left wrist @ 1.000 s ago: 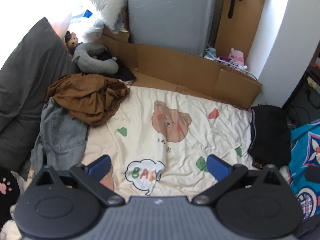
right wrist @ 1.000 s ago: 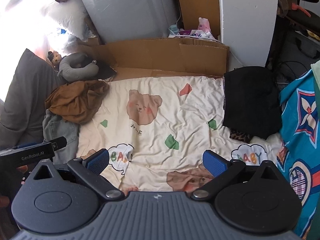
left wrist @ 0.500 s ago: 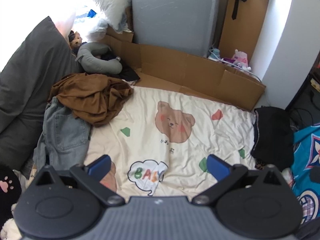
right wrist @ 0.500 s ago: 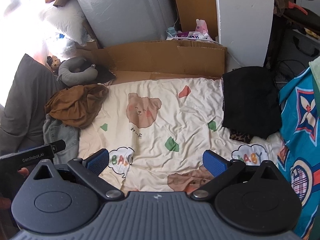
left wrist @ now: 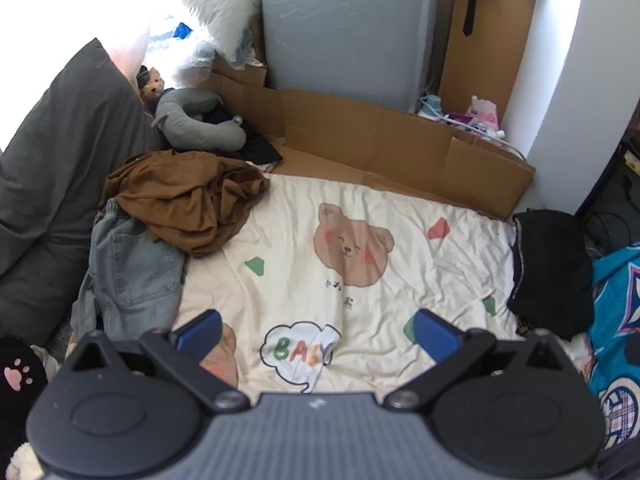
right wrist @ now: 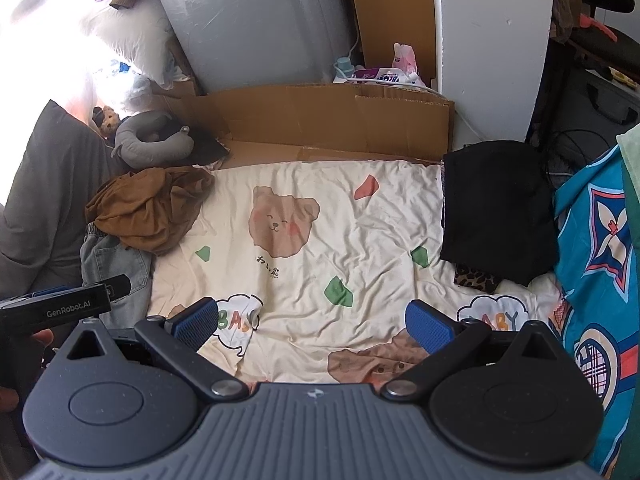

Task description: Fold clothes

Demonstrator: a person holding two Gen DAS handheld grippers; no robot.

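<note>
Left gripper (left wrist: 316,332) — right gripper (right wrist: 312,320), jaws spread, empty

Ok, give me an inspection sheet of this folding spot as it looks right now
Surface: cream bear-print sheet, wrinkled, middle bare.
Job's things: brown garment crumpled on jeans at left; black garment lying flat at right.
Clutter: grey neck pillow, blue patterned fabric.
Grippers: left tool and right tool both open, empty.
Cables: dark cords on the floor at right.
Surroundings: cardboard, grey cabinet.

Right tongs (right wrist: 314,326) spread (empty), brown garment (right wrist: 146,208), bear sheet (right wrist: 320,216)
</note>
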